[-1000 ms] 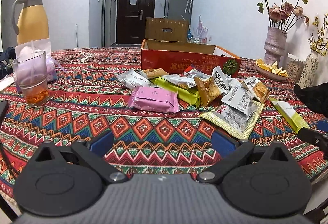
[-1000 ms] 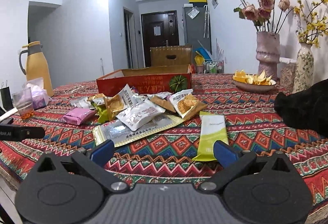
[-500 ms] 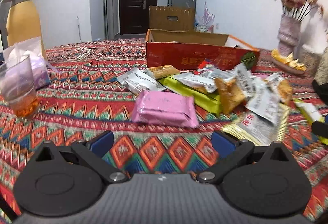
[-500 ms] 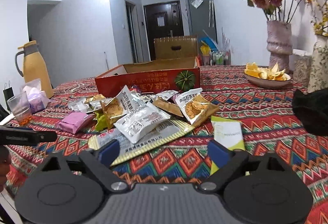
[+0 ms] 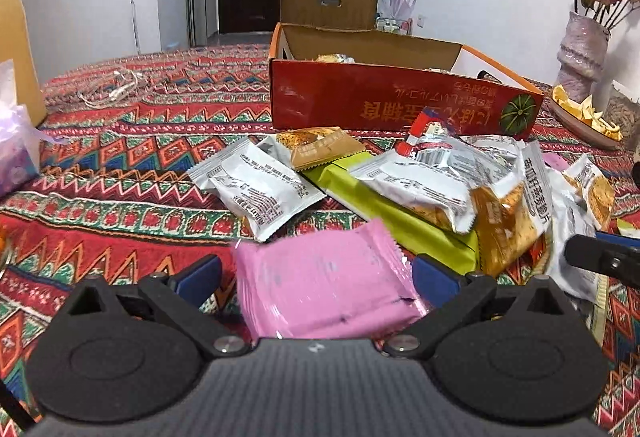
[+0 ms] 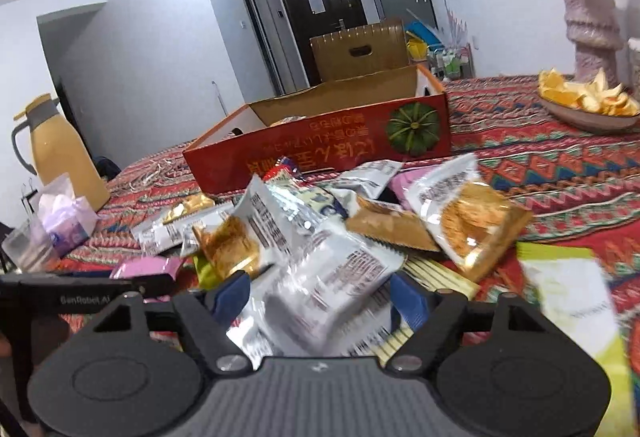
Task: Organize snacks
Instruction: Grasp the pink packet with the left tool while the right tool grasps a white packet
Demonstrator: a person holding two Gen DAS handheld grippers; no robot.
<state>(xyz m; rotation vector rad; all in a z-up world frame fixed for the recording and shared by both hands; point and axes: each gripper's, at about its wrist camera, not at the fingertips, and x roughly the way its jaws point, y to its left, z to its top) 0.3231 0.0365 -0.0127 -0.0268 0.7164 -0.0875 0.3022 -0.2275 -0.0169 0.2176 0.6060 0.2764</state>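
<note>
A pile of snack packets lies on the patterned tablecloth in front of an open red cardboard box (image 5: 384,105), which also shows in the right wrist view (image 6: 320,149). My left gripper (image 5: 316,277) is open, with a pink packet (image 5: 324,285) lying between its fingers. My right gripper (image 6: 324,297) is open, its fingers either side of a white packet (image 6: 320,293) on the pile. An orange and white packet (image 6: 468,225) and a green bar (image 5: 384,213) lie in the pile. A yellow-green packet (image 6: 572,305) lies to the right.
A yellow thermos (image 6: 60,149) and a bag of tissues (image 6: 60,217) stand at the left. A bowl of orange peel (image 6: 588,109) and a flower vase (image 6: 592,21) stand at the right. A white cable (image 5: 112,89) lies at the far left.
Both grippers have moved forward and down to the pile. The pink packet now lies between the left fingers and the white packet between the right fingers.
</note>
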